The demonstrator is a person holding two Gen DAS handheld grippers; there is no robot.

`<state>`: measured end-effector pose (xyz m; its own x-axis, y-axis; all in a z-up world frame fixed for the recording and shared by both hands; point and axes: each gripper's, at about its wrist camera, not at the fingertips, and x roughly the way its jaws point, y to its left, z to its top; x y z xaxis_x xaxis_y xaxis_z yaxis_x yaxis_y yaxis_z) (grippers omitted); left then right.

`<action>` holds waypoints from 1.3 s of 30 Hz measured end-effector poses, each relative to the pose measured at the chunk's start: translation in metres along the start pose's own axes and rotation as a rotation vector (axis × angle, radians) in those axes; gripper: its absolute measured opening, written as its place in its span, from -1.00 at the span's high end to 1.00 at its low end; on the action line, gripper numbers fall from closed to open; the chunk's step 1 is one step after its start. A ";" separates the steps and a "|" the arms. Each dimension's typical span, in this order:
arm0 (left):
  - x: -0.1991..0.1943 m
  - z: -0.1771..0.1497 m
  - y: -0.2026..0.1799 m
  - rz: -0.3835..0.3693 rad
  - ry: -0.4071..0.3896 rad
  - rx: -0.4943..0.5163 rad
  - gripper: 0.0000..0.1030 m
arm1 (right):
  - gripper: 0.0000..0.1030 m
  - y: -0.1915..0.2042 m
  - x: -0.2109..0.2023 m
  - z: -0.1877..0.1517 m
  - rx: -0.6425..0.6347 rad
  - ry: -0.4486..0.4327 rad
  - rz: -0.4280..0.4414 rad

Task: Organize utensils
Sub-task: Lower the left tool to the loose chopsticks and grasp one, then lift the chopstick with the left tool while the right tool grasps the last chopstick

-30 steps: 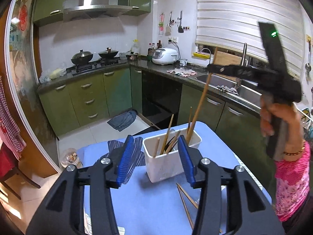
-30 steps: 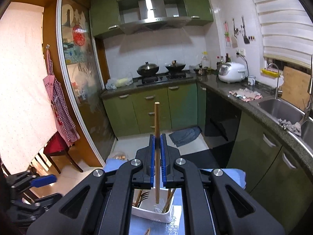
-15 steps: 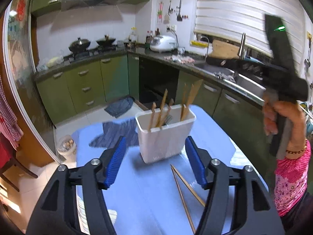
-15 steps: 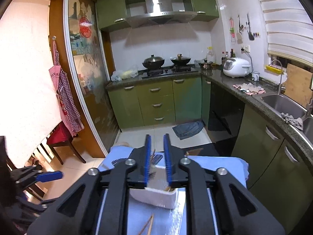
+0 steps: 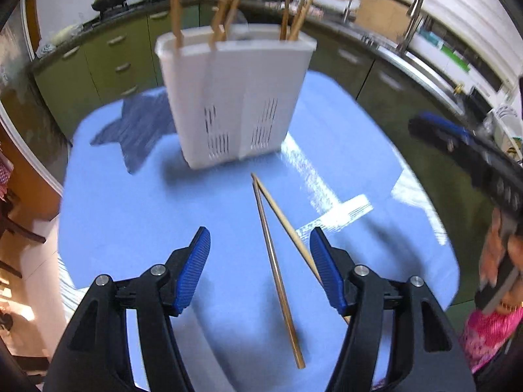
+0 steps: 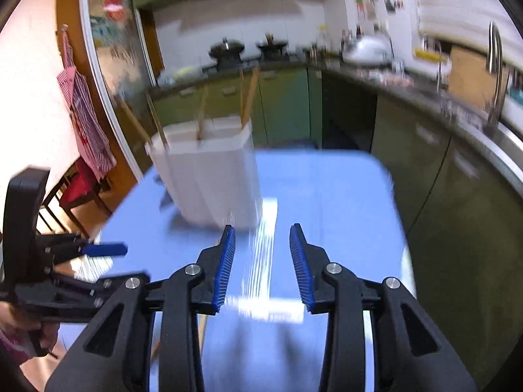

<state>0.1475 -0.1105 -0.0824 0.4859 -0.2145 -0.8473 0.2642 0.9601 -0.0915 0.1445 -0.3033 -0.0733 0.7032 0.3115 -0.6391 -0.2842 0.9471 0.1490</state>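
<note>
Both wrist views look down closely at one blue table [image 5: 137, 222].

A: White slotted utensil holder [image 5: 235, 98]; tan wooden chopsticks [image 5: 278, 238] on a plain blue tablecloth [image 5: 130, 215].

B: Noted. Gripper pads [image 6: 225, 268] ribbed blue, arms black. Olive-green cabinets [image 6: 287, 104]; red-white checked apron [image 6: 85, 114], frame left.

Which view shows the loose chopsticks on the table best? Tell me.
The left wrist view: both loose chopsticks lie in plain sight on the blue table, between the open left gripper. The right wrist view shows almost nothing of them.
</note>
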 end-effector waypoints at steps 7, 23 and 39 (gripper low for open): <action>0.045 0.005 -0.009 0.026 0.075 -0.008 -0.16 | 0.32 -0.015 0.025 -0.035 0.054 0.069 -0.005; 0.089 0.010 -0.008 0.033 0.152 -0.049 0.44 | 0.32 -0.025 0.036 -0.030 0.114 0.097 0.009; 0.086 0.017 -0.007 0.049 0.129 -0.063 0.87 | 0.32 -0.029 0.034 -0.031 0.131 0.100 0.023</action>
<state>0.2019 -0.1391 -0.1460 0.3845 -0.1459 -0.9115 0.1877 0.9792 -0.0776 0.1562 -0.3225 -0.1228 0.6274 0.3300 -0.7053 -0.2075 0.9439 0.2570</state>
